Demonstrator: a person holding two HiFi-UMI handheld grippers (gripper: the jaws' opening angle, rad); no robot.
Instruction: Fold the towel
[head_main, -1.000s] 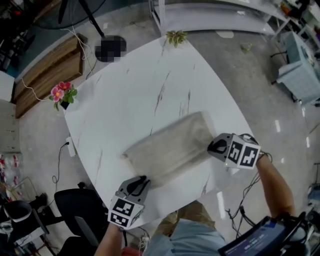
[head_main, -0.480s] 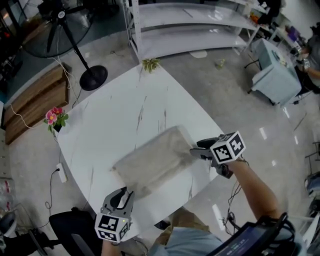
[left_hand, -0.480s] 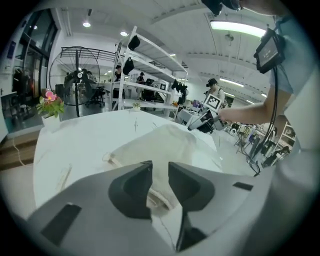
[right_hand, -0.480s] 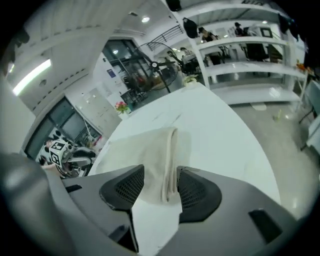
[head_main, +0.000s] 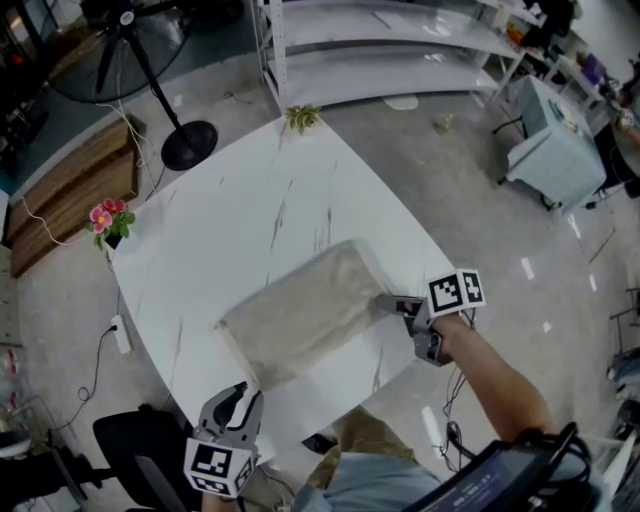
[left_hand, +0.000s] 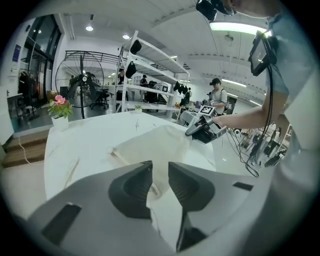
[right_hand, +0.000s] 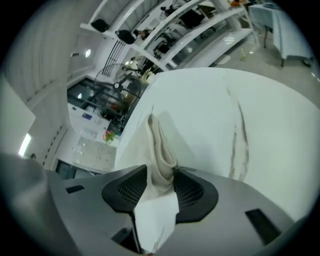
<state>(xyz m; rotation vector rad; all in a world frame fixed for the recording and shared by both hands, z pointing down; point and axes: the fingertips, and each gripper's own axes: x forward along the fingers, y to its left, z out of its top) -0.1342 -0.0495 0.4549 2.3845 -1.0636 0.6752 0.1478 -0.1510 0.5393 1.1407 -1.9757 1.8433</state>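
Note:
A beige towel (head_main: 300, 315) lies folded into a thick oblong on the white marble table (head_main: 240, 215). My right gripper (head_main: 392, 304) is at the towel's right corner. In the right gripper view the towel's edge (right_hand: 160, 142) stands between its jaws, which have just been closing a little; I see no pinch in the cloth, so the right gripper (right_hand: 160, 172) counts as open. My left gripper (head_main: 237, 402) hovers off the towel's near-left end, toward me. Its jaws have just been opening, and the left gripper (left_hand: 160, 167) holds nothing; the towel (left_hand: 155, 145) lies beyond it.
A pot of pink flowers (head_main: 108, 222) stands at the table's left edge and a small green plant (head_main: 301, 118) at its far corner. A standing fan (head_main: 150, 80) and white shelving (head_main: 380, 40) are beyond. A black chair (head_main: 140, 440) sits at the near left.
My left gripper has let go of the towel's near-left corner and drawn back toward me. The right gripper has rolled over at the right corner, its jaws now astride the towel's edge.

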